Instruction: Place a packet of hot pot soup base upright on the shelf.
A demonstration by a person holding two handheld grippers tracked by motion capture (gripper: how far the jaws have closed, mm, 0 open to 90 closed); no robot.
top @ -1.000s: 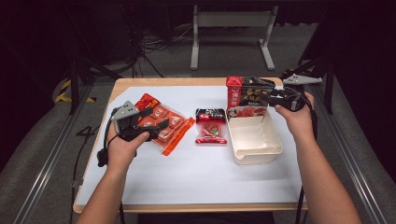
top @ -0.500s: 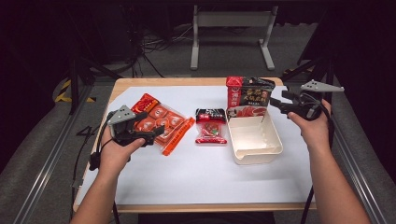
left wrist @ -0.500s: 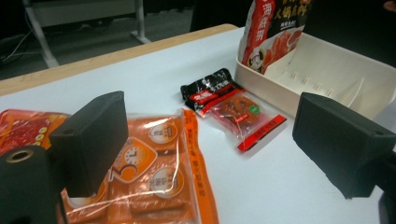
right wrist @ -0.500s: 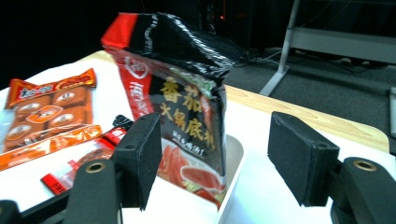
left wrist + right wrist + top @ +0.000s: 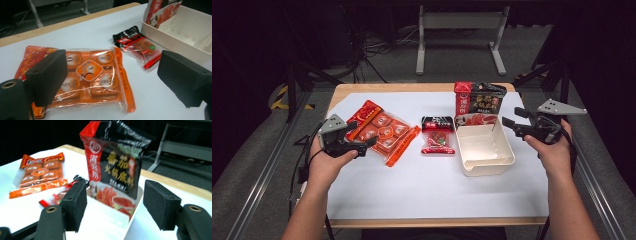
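- The left claw (image 5: 362, 143) stood with its jaws wide apart and nothing between them, at the near left edge of the orange packet (image 5: 384, 131). Its jaws had just been opening.
- The right claw (image 5: 510, 121) also stood open and empty, just off the right wall of the cream tray (image 5: 484, 162). Its jaws had just been opening too.
- The orange packet lay flat on the white sheet (image 5: 437, 185) covering the bench (image 5: 362, 89), left of centre. In the left gripper view (image 5: 96, 75) its clear front showed round-labelled blocks in rows; one label bore a large "0", the middle badge a clock face. The smaller print was not legible.
- A small red and black sachet (image 5: 438, 135) lay flat between the orange packet and the tray, apart from both. Its lettering was too small to read.
- A tall red and black pouch (image 5: 478, 102) stood upright in the far end of the tray. The right gripper view (image 5: 113, 162) showed large yellow Chinese characters on its black front, a round white emblem on the red strip and a picture of a red dish lower down.
- The rest of the tray held nothing.
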